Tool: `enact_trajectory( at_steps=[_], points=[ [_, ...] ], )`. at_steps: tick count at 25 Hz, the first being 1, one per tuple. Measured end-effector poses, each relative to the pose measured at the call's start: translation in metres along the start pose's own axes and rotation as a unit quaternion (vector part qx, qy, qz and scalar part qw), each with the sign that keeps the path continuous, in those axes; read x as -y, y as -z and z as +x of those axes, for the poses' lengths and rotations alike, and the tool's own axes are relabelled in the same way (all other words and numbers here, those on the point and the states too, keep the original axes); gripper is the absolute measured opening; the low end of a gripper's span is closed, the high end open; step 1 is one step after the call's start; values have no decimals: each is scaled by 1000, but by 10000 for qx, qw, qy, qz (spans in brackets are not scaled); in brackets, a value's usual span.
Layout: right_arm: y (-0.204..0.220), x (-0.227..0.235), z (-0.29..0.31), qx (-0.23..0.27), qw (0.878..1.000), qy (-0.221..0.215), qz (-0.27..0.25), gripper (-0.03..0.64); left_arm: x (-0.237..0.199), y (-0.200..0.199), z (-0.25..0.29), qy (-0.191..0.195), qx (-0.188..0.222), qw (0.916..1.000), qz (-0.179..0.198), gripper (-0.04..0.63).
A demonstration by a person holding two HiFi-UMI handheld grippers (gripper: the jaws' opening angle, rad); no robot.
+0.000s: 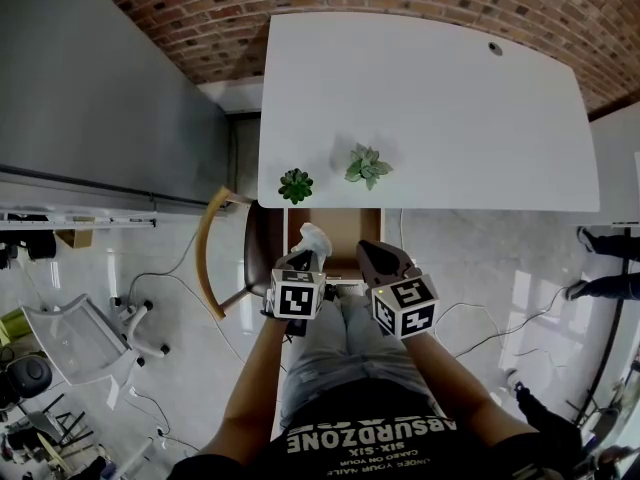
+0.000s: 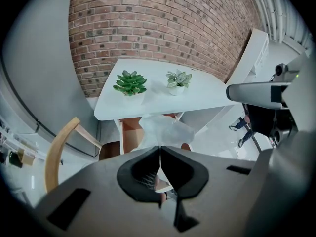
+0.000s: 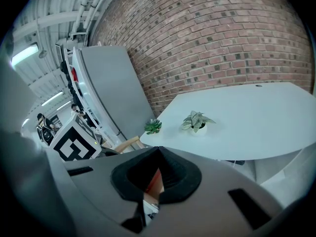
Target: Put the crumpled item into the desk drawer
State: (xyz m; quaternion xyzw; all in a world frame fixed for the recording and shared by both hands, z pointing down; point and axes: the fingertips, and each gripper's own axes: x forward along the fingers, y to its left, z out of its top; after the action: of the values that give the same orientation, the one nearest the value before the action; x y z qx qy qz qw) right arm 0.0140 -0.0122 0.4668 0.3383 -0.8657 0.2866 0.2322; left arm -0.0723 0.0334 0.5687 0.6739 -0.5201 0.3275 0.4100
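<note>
The crumpled item (image 1: 314, 236) is a wad of thin white material. It sticks out beyond the tips of my left gripper (image 1: 303, 256), which is shut on it. In the left gripper view the wad (image 2: 165, 130) hangs just past the closed jaws (image 2: 159, 148), in front of the open desk drawer (image 2: 131, 135). In the head view the drawer (image 1: 350, 226) shows its brown inside under the near edge of the white desk (image 1: 450, 98). The wad is over the drawer's left part. My right gripper (image 1: 372, 253) is shut and holds nothing, level with the drawer's right side.
Two small potted plants stand near the desk's front edge, a dark green one (image 1: 295, 184) and a pale one (image 1: 367, 165). A wooden chair (image 1: 215, 258) stands left of the drawer. A grey cabinet (image 1: 100, 78) fills the left side. Cables lie across the glossy floor (image 1: 480, 268).
</note>
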Motion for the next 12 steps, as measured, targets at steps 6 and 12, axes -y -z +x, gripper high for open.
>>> enact_trajectory(
  at_steps=[6,12],
  points=[
    [1,4,6,-53,10000,14,26,-2,-4,-2,9,4,-55,10000,-8,9],
    [4,6,10,-115,9999,34,65,-2,-7,-2,17,8,-116,9999,-8,9]
  ],
)
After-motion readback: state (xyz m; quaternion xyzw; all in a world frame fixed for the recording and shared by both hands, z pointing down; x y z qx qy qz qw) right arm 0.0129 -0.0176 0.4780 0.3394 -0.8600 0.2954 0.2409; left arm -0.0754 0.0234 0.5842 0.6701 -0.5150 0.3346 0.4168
